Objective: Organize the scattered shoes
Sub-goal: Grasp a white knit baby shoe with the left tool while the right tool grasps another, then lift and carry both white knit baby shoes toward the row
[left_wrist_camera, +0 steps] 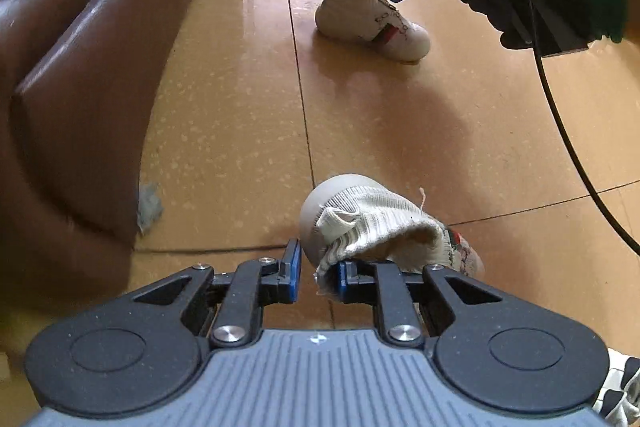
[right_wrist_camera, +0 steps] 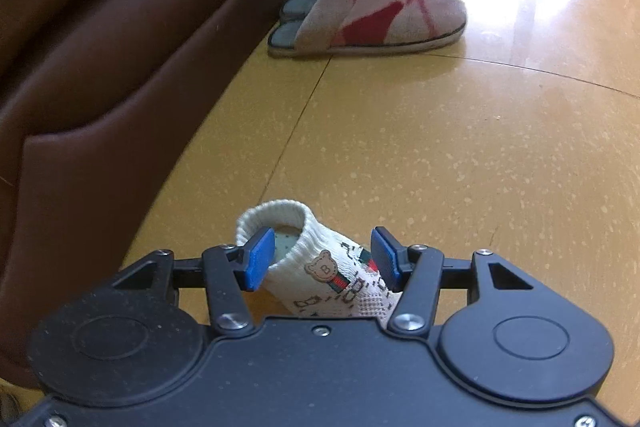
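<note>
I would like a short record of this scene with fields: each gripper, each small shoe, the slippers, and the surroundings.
left gripper: open, fingers either side of the knit collar of the near baby shoe, not clamped
near baby shoe: lying on its side on the floor
right gripper: open, one finger inside the collar of the far baby shoe, one outside
far baby shoe: upright on the floor
slippers: a red-and-white pair, side by side next to the sofa
sofa: brown leather
</note>
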Tool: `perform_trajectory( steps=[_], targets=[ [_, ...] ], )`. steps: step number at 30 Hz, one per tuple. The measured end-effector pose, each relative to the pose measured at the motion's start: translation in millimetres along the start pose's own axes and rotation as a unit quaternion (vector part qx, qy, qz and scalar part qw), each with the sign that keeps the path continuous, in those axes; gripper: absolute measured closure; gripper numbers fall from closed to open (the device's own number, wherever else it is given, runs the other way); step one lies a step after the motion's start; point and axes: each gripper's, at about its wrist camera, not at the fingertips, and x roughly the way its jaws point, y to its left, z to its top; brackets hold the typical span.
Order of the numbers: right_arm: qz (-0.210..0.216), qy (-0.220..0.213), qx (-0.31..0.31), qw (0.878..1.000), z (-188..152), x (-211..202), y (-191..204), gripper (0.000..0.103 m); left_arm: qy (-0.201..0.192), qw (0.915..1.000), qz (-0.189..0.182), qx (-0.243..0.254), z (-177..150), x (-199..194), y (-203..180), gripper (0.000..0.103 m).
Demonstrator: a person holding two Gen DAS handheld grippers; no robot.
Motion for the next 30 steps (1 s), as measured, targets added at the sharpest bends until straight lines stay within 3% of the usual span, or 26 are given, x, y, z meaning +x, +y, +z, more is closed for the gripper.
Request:
perform_trajectory(
  steps=[3, 6, 8, 10, 11, 12, 14, 20, 21, 22, 24, 26, 28, 30],
  targets=[
    [-0.005, 0.02, -0.013, 1.0, 6.4, 11.2, 3.3, 0.048, -0.008, 0.9943, -0.009, -0.106, 1.1, 10.6, 8.6, 0.075],
    [-0.015, 0.036, -0.05, 0.998, 13.1, 22.0, 9.7, 0.048, -0.01, 0.975, -0.007, -0.222, -11.4, 14.0, 18.4, 0.07],
    [-0.022, 0.049, -0.075, 0.996, 16.4, 30.3, 13.8, 0.046, -0.013, 0.9651, -0.003, -0.261, -18.2, 14.6, 18.9, 0.068],
    [-0.036, 0.069, -0.093, 0.993, 18.6, 39.1, 13.5, 0.046, -0.012, 0.9532, 0.0, -0.302, -23.6, 15.5, 18.6, 0.058],
    [-0.04, 0.073, -0.091, 0.992, 19.2, 40.2, 10.1, 0.05, -0.013, 0.9512, 0.003, -0.308, -24.1, 15.2, 18.1, 0.056],
    [-0.034, 0.08, -0.087, 0.992, 18.7, 39.9, 5.1, 0.067, -0.014, 0.9478, 0.011, -0.318, -25.0, 14.8, 16.6, 0.054],
    [-0.021, 0.09, -0.079, 0.993, 17.8, 38.5, -2.5, 0.076, -0.016, 0.9447, 0.019, -0.327, -25.0, 14.1, 15.3, 0.053],
    [0.02, 0.061, -0.035, 0.997, -4.8, 19.7, -17.8, 0.078, -0.019, 0.9322, 0.016, -0.361, -26.8, 22.3, 18.9, 0.058],
    [0.024, 0.059, -0.042, 0.997, -10.3, 23.4, -15.8, 0.067, -0.026, 0.9331, 0.011, -0.359, -27.6, 23.5, 18.2, 0.074],
    [0.022, 0.057, -0.052, 0.997, -13.8, 26.9, -12.9, 0.057, -0.032, 0.935, 0.004, -0.353, -28.5, 24.5, 17.4, 0.083],
    [0.001, 0.04, -0.071, 0.997, -24.2, 31.5, -5.1, 0.057, -0.041, 0.935, -0.02, -0.352, -31.0, 24.8, 21.0, 0.088],
    [-0.003, 0.031, -0.054, 0.998, -25.9, 28.9, -6.2, 0.065, -0.052, 0.9343, -0.031, -0.351, -30.6, 21.4, 21.5, 0.089],
    [0.0, 0.018, -0.039, 0.999, -25.0, 19.6, -8.9, 0.081, -0.069, 0.9361, -0.042, -0.342, -29.7, 13.0, 23.0, 0.09],
    [-0.002, 0.008, -0.036, 0.999, -23.4, 10.6, -10.4, 0.086, -0.081, 0.9368, -0.052, -0.336, -27.8, 5.6, 24.6, 0.09]
  ],
)
